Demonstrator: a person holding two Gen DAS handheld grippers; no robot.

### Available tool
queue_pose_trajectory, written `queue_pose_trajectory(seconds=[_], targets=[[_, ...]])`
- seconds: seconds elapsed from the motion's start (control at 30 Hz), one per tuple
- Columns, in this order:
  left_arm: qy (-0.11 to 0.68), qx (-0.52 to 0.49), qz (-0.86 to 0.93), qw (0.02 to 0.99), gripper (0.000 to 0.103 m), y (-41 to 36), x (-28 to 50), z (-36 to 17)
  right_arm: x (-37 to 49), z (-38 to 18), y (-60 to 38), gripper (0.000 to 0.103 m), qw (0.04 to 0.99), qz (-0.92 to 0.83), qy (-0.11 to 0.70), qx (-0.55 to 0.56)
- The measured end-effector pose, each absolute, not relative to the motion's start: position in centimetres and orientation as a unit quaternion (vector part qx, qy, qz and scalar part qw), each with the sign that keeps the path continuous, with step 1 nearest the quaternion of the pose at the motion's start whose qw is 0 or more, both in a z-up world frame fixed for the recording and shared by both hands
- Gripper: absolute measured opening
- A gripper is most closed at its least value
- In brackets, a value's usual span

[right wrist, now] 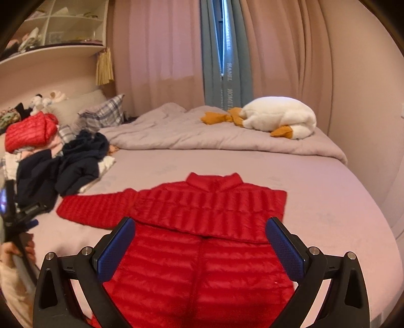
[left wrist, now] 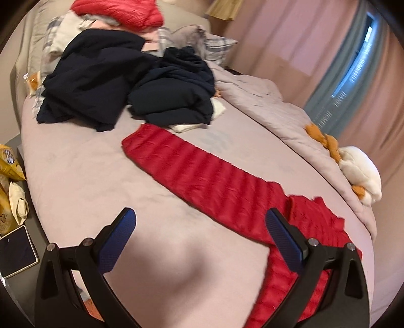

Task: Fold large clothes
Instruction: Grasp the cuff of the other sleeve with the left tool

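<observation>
A red quilted puffer jacket (right wrist: 202,252) lies flat, front up, on the pink bed sheet (right wrist: 341,227). Its right sleeve is folded across the chest and its left sleeve (right wrist: 96,204) stretches out to the left. In the left wrist view that sleeve (left wrist: 192,171) runs diagonally across the bed. My left gripper (left wrist: 200,237) is open and empty above the sheet beside the sleeve's shoulder end. It also shows at the left edge of the right wrist view (right wrist: 15,217). My right gripper (right wrist: 200,242) is open and empty above the jacket's body.
A pile of dark navy clothes (left wrist: 121,83) and a folded red jacket (left wrist: 121,12) lie near the pillows. A bunched grey duvet (right wrist: 202,133) with a white plush goose (right wrist: 280,118) lies along the far side. Bags and a tablet (left wrist: 17,249) sit beside the bed.
</observation>
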State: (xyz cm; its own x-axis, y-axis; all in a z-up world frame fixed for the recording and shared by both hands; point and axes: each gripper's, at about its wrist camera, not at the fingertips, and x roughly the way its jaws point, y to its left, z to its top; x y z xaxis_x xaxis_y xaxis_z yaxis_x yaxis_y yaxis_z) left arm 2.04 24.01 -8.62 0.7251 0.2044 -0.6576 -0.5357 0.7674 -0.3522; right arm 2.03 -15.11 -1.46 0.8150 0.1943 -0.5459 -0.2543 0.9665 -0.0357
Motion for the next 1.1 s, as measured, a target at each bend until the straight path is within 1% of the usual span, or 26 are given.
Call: queue_pose_trajectory(seconds=[0.3, 0.43, 0.53, 0.63, 0.67, 0.7, 0.77, 0.87, 0.93, 0.97, 1.0, 1.03, 1.1], targets=[[0.311, -0.301, 0.256, 0.865, 0.099, 29.5, 4.6, -10.8, 2.9, -2.5, -13.9, 0.102, 0.947, 0.110, 0.299, -0.047], [0.311, -0.338, 0.256, 0.851, 0.097, 32.0, 6.0, -12.1, 3.4, -3.2, -13.4, 0.102, 0.942, 0.103, 0.316, -0.049], [0.317, -0.371, 0.260, 0.833, 0.091, 34.0, 7.1, -13.5, 3.6, -3.6, -13.1, 0.102, 0.938, 0.101, 0.328, -0.052], [0.328, -0.396, 0.281, 0.810, 0.083, 36.2, 8.3, -15.4, 3.8, -3.9, -12.9, 0.102, 0.936, 0.094, 0.336, -0.053], [0.333, -0.400, 0.289, 0.804, 0.076, 36.8, 8.6, -16.0, 3.9, -4.0, -12.9, 0.102, 0.935, 0.092, 0.338, -0.054], [0.334, -0.405, 0.294, 0.799, 0.073, 37.2, 8.8, -16.4, 3.9, -4.0, -12.9, 0.102, 0.934, 0.089, 0.341, -0.055], [0.336, -0.426, 0.299, 0.785, 0.071, 38.6, 9.3, -17.9, 4.1, -4.2, -12.9, 0.102, 0.933, 0.083, 0.346, -0.059], [0.342, -0.446, 0.304, 0.770, 0.064, 40.0, 9.9, -19.8, 4.6, -4.4, -13.0, 0.102, 0.931, 0.076, 0.352, -0.058], [0.328, -0.436, 0.305, 0.780, 0.064, 40.1, 10.1, -19.8, 4.7, -4.5, -13.1, 0.102, 0.930, 0.075, 0.356, -0.056], [0.326, -0.432, 0.304, 0.784, 0.059, 40.2, 10.3, -19.7, 4.8, -4.6, -13.1, 0.102, 0.929, 0.072, 0.358, -0.054], [0.326, -0.432, 0.305, 0.784, 0.050, 40.2, 10.4, -19.8, 5.0, -4.6, -13.1, 0.102, 0.929, 0.070, 0.360, -0.054], [0.326, -0.432, 0.308, 0.782, 0.044, 40.4, 10.6, -19.9, 5.0, -4.7, -13.2, 0.102, 0.928, 0.068, 0.362, -0.053], [0.323, -0.440, 0.300, 0.782, 0.024, 40.7, 11.0, -20.2, 5.2, -4.9, -13.2, 0.102, 0.927, 0.065, 0.365, -0.053]])
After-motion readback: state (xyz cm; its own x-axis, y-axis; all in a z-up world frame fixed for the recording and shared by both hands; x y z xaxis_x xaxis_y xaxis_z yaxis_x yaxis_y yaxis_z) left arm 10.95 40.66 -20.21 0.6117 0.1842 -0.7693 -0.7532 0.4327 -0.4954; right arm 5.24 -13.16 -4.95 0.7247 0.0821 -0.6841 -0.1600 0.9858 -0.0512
